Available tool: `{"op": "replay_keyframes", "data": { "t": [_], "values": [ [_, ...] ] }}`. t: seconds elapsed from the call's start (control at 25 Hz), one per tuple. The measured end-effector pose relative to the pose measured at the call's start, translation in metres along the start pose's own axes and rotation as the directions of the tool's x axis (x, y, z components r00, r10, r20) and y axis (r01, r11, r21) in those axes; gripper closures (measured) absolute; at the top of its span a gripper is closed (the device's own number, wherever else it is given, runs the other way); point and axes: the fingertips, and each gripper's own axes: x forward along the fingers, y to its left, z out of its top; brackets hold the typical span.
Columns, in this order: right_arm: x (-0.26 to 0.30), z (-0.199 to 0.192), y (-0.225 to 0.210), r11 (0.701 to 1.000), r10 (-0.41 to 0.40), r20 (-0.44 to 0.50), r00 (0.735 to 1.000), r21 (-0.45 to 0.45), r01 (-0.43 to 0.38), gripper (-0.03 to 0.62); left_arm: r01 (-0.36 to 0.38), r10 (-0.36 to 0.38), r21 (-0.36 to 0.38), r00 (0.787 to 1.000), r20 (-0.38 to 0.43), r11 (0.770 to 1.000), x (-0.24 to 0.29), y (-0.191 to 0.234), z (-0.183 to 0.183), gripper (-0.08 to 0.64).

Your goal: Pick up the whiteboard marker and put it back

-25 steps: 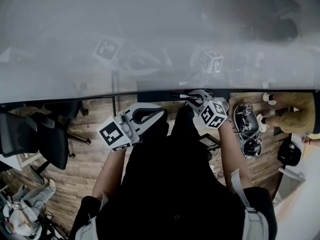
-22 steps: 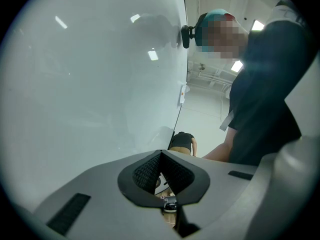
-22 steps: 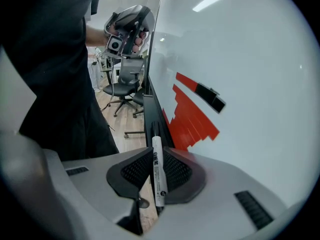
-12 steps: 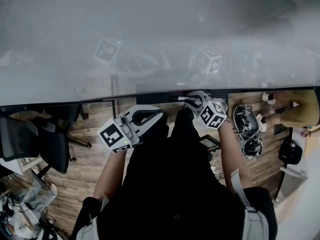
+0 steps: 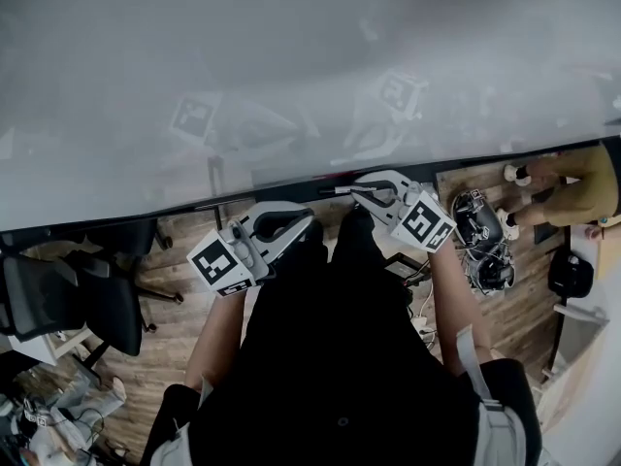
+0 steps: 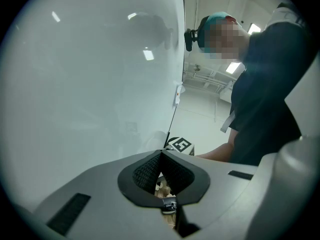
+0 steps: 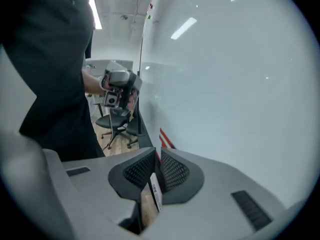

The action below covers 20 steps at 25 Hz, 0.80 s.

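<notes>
While your right gripper (image 5: 361, 193), jaws just closing, clamps the whiteboard marker (image 7: 155, 192), barrel lying 9-to-3 in head view, the ledge (image 7: 143, 133) sits at 12 o'clock, nearest that hand; left gripper (image 6: 161, 156) clenched, empty.

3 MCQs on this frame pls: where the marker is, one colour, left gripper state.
1. Where is the whiteboard marker? A) between the right gripper's jaws B) on a desk C) on the floor
2. The office chair's colour? A) red B) black C) white
3. The left gripper's jaws? A) wide apart B) clamped on a pen C) shut, empty
Key: 1 A, the right gripper view shows the jaws, which have just been closing, pressed on it. 2 B, it is black in the head view. 3 C, the pads meet with nothing between.
</notes>
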Motion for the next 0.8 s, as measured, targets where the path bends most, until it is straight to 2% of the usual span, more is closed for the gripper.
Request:
{"op": "replay_keyframes", "data": {
  "t": [0.16, 0.28, 0.4, 0.52, 0.64, 0.8],
  "values": [
    [-0.035, 0.036, -0.008, 0.998, -0.054, 0.086, 0.995, 0.031, 0.052, 0.566, 0.04, -0.04, 0.021, 0.999, -0.005, 0.999, 0.016, -0.005, 0.008, 0.548],
    [-0.063, 0.065, -0.01, 0.997, -0.06, 0.2, 0.978, 0.064, 0.048, 0.572, 0.068, -0.068, 0.025, 0.998, -0.007, 0.997, 0.025, -0.011, 0.012, 0.548],
    [-0.095, 0.102, -0.012, 0.988, -0.098, 0.37, 0.924, 0.151, 0.045, 0.572, 0.107, -0.107, 0.024, 0.994, -0.006, 0.994, 0.033, -0.016, 0.014, 0.548],
    [-0.131, 0.119, -0.013, 0.974, -0.156, 0.476, 0.866, 0.22, 0.054, 0.572, 0.164, -0.163, 0.035, 0.987, -0.011, 0.986, 0.043, -0.02, 0.019, 0.548],
    [-0.167, 0.13, -0.008, 0.963, -0.209, 0.556, 0.805, 0.26, 0.07, 0.574, 0.21, -0.209, 0.039, 0.978, -0.016, 0.977, 0.054, -0.026, 0.019, 0.548],
    [-0.204, 0.134, 0.002, 0.947, -0.276, 0.61, 0.743, 0.305, 0.102, 0.574, 0.262, -0.262, 0.043, 0.965, -0.01, 0.964, 0.065, -0.032, 0.021, 0.548]
  ]
}}
